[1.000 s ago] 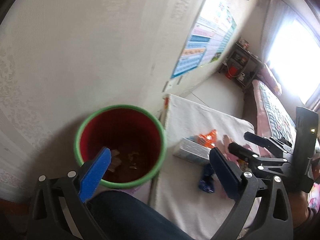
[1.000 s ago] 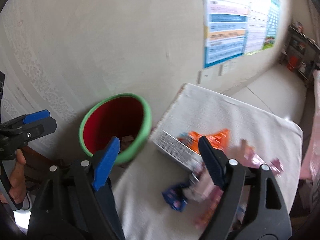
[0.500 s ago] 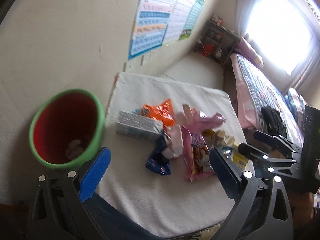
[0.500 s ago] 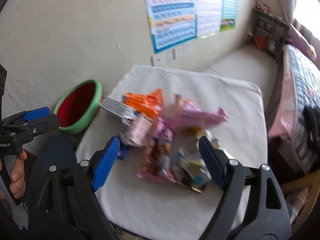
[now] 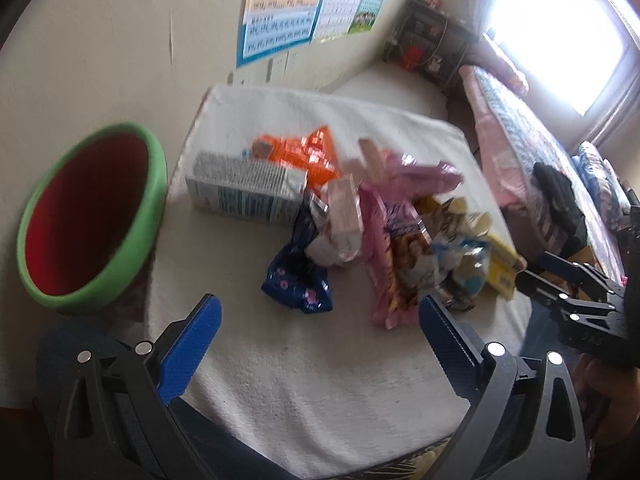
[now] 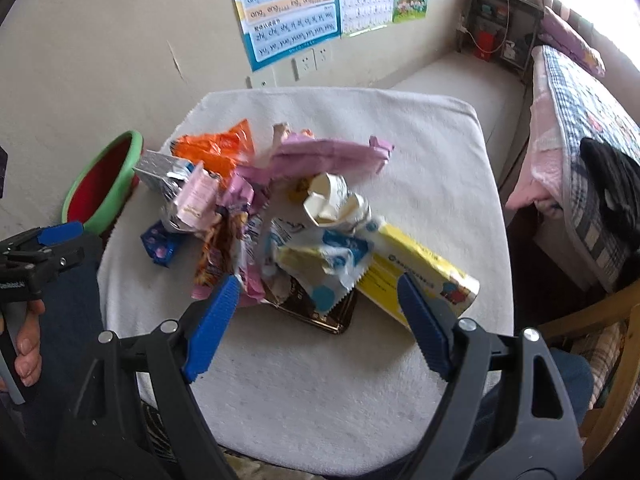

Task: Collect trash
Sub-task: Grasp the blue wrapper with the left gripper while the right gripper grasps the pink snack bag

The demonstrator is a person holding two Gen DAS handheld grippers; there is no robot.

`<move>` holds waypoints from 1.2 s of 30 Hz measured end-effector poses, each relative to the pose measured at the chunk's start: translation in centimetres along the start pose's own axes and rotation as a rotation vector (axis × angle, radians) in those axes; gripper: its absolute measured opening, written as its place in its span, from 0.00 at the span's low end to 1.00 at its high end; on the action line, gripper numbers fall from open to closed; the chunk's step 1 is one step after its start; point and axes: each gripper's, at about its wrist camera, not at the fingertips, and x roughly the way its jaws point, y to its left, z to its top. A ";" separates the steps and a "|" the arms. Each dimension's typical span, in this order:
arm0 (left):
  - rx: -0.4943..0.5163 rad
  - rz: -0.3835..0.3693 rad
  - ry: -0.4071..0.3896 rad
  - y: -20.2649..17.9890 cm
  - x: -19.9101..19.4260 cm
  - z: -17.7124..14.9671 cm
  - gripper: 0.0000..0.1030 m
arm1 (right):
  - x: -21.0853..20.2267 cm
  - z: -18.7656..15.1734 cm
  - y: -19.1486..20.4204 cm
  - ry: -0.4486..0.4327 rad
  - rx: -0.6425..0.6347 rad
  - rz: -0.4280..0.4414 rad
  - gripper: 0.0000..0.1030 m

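1. Right gripper [image 6: 316,320]: blue pads spread wide, nothing between them, hovering just above the near edge of the trash pile [image 6: 280,216]. Spread likely kept wide to straddle a bulky wrapper.
2. Directly ahead of right pads: white-and-blue torn wrapper [image 6: 320,260] on top of a dark glossy packet [image 6: 320,316], yellow box [image 6: 420,272] touching on the right side. Probably the next pick, being nearest and on top.
3. Left gripper [image 5: 316,340]: pads also released and wide apart, empty, poised over bare cloth short of the pile. Appears in the right view too [image 6: 44,248], low at left, hand on the handle.
4. Nearest to left pads: dark blue wrapper [image 5: 298,280], then the pink-edged snack bag [image 5: 390,264] beside it. Grey-topped carton [image 5: 248,192] and orange packet [image 5: 308,152] further back, overlapping.
5. Trash all heaped mid-cushion, pieces overlapping, so a single-item grab looks tricky; thin foils could slip or drag neighbours.
6. White padded cushion [image 5: 320,392] carrying the heap, soft surface, allows pressing pads down to get under flat wrappers.
7. Bin [image 5: 92,216], green rim and red inside, just beside the cushion's left edge, on the left gripper's side, so a short carry for drops. Contents not visible from here.
8. Most trash not yet collected, judging by heap size.
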 end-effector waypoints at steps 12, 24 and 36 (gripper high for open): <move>-0.018 0.029 0.057 0.9 3.8 0.7 0.92 | 2.6 -0.3 1.1 0.029 -0.045 0.043 0.77; -0.009 0.060 0.122 1.6 7.0 1.5 0.86 | 5.2 1.1 5.9 0.075 -0.133 0.129 0.64; 0.002 0.065 0.193 2.0 10.1 1.2 0.60 | 9.2 1.2 6.5 0.187 -0.119 0.153 0.40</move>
